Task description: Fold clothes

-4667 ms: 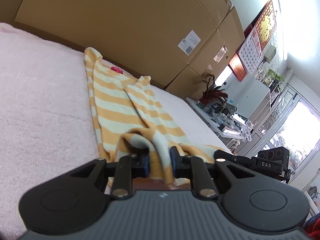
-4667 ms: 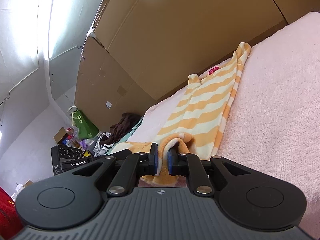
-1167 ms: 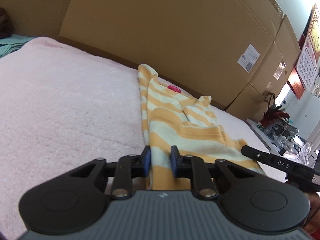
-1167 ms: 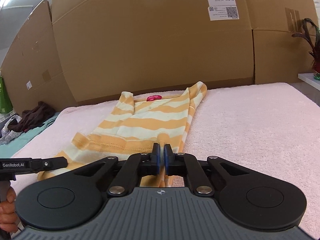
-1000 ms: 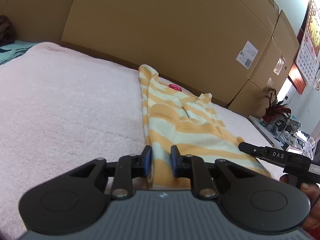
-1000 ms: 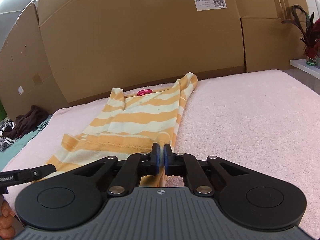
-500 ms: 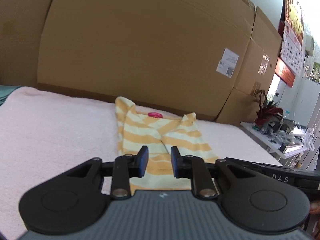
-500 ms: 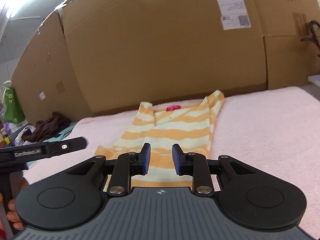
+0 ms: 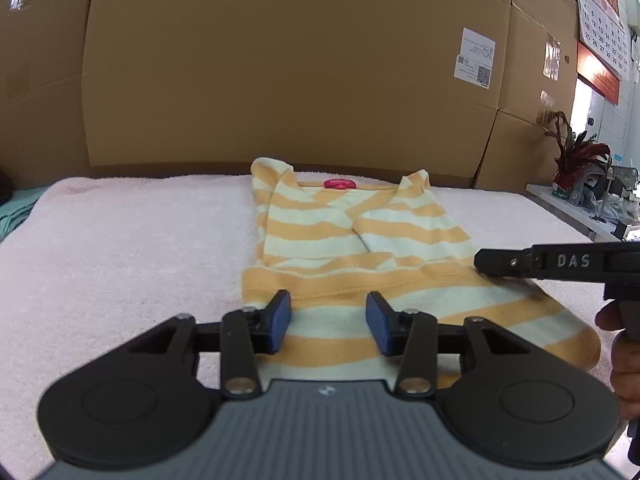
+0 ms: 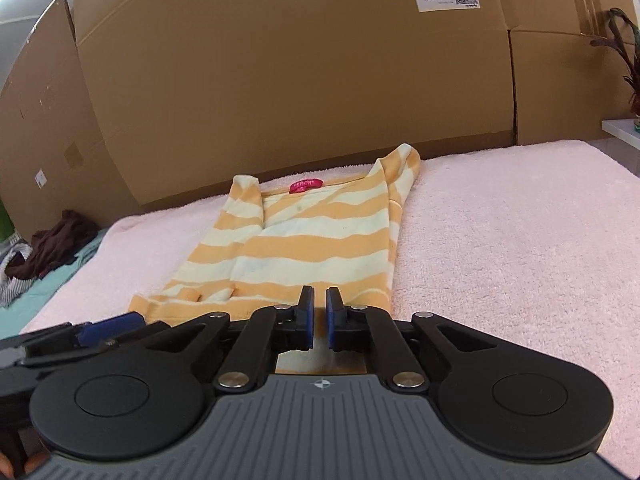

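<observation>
Two grippers are hovering at the near hem of the striped shirt (image 9: 352,256), which is lying partly folded on the pink towel-covered bench (image 9: 120,248), collar toward the cardboard boxes (image 9: 280,60). The left gripper (image 9: 328,318) has just been opening, nothing between its pads; the right gripper (image 10: 320,314) has just been closing to almost shut, gripping nothing. Both are pointing gently downward over the shirt. A careless re-grasp risks dragging the folded hem layer askew or catching one layer only.

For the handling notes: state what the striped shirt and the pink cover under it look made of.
Shirt: soft knit, likely cotton jersey; matte, limp, stitched hem. Cover: terry or fleece, it seems; nubby looped pile, matte.
</observation>
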